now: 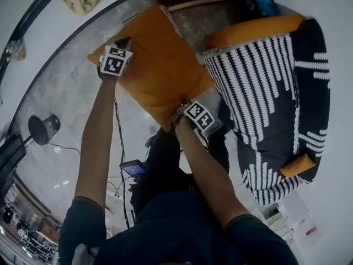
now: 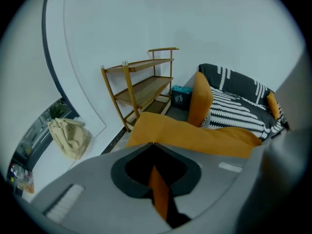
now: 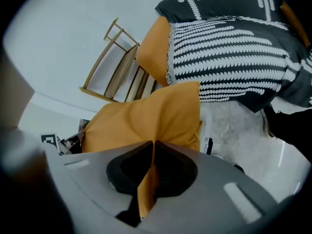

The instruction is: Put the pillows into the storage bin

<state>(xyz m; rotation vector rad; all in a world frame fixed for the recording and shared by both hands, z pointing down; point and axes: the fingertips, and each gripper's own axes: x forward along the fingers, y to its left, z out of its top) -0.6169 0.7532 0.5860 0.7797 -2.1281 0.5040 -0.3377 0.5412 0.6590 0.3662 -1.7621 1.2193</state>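
An orange pillow (image 1: 160, 65) hangs in the air between my two grippers, above the grey floor. My left gripper (image 1: 117, 53) is shut on the pillow's left corner, and orange cloth (image 2: 158, 191) is pinched between its jaws. My right gripper (image 1: 185, 114) is shut on the near right corner, again with cloth (image 3: 146, 189) between its jaws. The pillow (image 3: 146, 118) fills the middle of the right gripper view. To the right stands a black-and-white patterned storage bin (image 1: 276, 104), with a second orange pillow (image 1: 253, 29) at its far end.
A wooden shelf rack (image 2: 141, 84) stands against the white wall behind the bin. A beige bag (image 2: 68, 135) lies by the curved wall at the left. Cables (image 1: 118, 148) and a small lit screen (image 1: 133, 169) lie on the floor near the person's legs.
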